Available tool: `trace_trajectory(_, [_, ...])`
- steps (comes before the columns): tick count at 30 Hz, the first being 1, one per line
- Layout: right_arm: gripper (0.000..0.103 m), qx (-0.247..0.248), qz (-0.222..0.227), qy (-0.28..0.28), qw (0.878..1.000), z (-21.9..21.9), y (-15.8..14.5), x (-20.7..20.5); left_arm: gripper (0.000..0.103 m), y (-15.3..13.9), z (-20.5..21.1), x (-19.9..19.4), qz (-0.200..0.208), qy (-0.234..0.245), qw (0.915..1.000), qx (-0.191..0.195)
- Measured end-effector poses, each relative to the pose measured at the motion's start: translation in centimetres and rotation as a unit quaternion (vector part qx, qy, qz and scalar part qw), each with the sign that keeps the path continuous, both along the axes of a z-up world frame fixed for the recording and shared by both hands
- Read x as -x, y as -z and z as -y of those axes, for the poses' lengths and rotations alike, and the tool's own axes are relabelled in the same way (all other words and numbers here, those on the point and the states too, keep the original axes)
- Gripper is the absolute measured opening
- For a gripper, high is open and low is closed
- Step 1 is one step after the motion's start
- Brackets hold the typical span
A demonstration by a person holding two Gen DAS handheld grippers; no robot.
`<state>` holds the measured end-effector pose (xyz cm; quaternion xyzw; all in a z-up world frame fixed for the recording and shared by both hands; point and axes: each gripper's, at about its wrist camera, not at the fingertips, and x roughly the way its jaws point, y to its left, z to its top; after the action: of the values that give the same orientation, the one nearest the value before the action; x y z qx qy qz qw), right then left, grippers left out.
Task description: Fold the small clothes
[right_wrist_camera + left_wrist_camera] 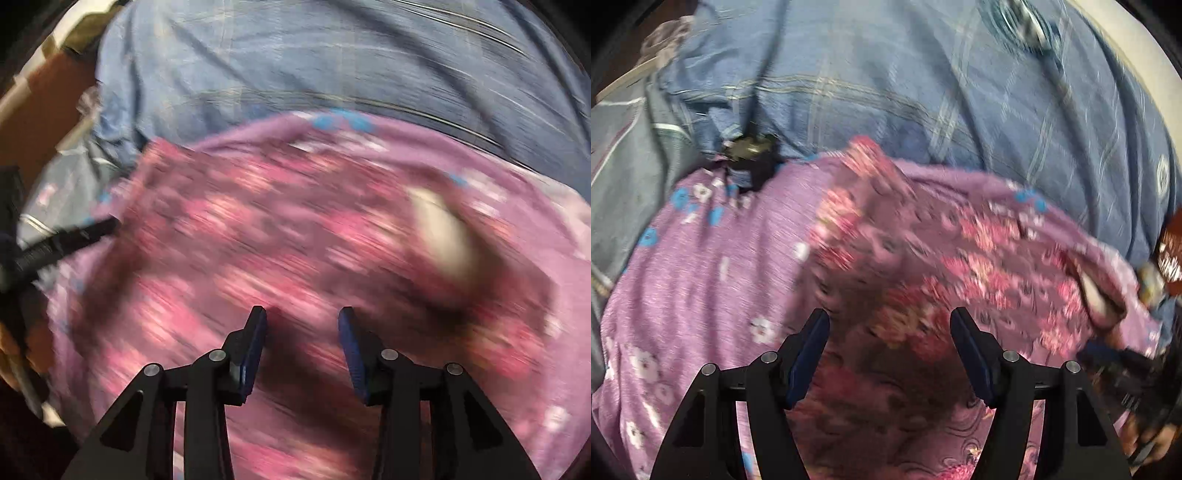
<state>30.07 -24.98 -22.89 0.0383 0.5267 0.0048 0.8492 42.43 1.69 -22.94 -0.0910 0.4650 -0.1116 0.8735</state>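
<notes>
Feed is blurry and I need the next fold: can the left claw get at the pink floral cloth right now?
Probably yes. The left claw is open with nothing between its fingers, and the pink cloth lies directly ahead, uncovered.

We see a lilac garment point(713, 280) sprinkled with small white and bright blue flowers, and lying on it a darker mauve piece point(923, 258) crowded with pink and red blossoms (badly smeared by blur in the right wrist view). Beneath both spreads a blue bedsheet point(886, 92) crossed by pale checked lines, with a round dark-blue and white emblem. The left tongs point(890, 332) are black with deep blue pads, as are the right tongs point(303, 328).
</notes>
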Motion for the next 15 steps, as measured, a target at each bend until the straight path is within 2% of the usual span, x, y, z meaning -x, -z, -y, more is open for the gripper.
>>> trace_trajectory(1, [0.030, -0.018, 0.000, 0.015, 1.000, 2.0, 0.0, 0.0, 0.067, 0.5, 0.7, -0.2, -0.008, 0.004, 0.9999, -0.009])
trace_trajectory(2, [0.020, -0.033, 0.005, 0.036, 0.999, 3.6, -0.2, -0.2, 0.067, 1.0, 1.2, -0.6, -0.017, 0.006, 0.9997, -0.019])
trace_trajectory(5, [0.022, -0.002, 0.053, 0.126, 0.991, 8.4, -1.6, -2.5, 0.071, 1.8, 2.2, -1.1, -0.022, 0.002, 0.9988, -0.044])
trace_trajectory(6, [0.028, 0.010, 0.066, 0.159, 0.985, 9.6, -1.9, -3.2, 0.073, 2.0, 2.5, -1.4, -0.019, -0.001, 0.9985, -0.052])
trace_trajectory(8, [0.029, 0.025, 0.093, 0.233, 0.968, 12.2, -2.8, -4.0, 0.079, 2.3, 2.6, -1.5, -0.020, -0.006, 0.9981, -0.058])
trace_trajectory(9, [0.029, 0.010, 0.113, 0.256, 0.960, 13.2, -3.4, -3.8, 0.079, 2.4, 2.6, -1.5, -0.021, -0.007, 0.9980, -0.060])
trace_trajectory(11, [0.029, -0.017, 0.140, 0.268, 0.953, 13.8, -4.4, -2.8, 0.080, 2.5, 2.8, -1.5, -0.020, -0.008, 0.9977, -0.064])
trace_trajectory(13, [0.030, -0.017, 0.154, 0.236, 0.959, 12.4, -5.1, -1.3, 0.080, 2.3, 2.9, -1.5, -0.019, -0.010, 0.9977, -0.064])
trace_trajectory(15, [0.030, -0.007, 0.143, 0.205, 0.968, 10.6, -4.8, -0.3, 0.080, 1.9, 2.8, -1.2, -0.020, -0.013, 0.9978, -0.062])
